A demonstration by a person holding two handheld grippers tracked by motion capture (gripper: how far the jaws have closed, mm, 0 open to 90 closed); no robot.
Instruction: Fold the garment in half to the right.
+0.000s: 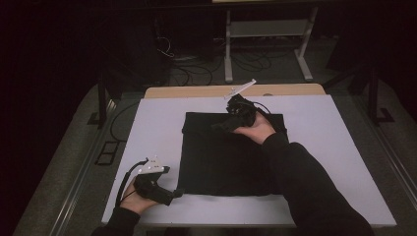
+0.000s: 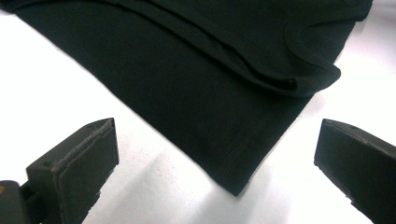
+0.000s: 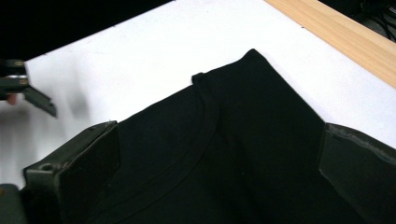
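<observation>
A black shirt (image 1: 228, 157) lay folded flat in the middle of the white table (image 1: 147, 128). Your left gripper (image 1: 176, 193) sat low at the shirt's near left corner, with its jaws wide apart and the cloth corner (image 2: 236, 186) lying between them, not pinched. Your right gripper (image 1: 220, 126) was over the far part of the shirt, near the neck edge (image 3: 205, 116). Its jaws were wide apart too, holding nothing.

White tabletop (image 1: 147, 147) with a bare wooden strip (image 1: 196, 91) along its far edge, grey metal stand (image 1: 268, 29) beyond, cables (image 1: 192, 69) on the floor
</observation>
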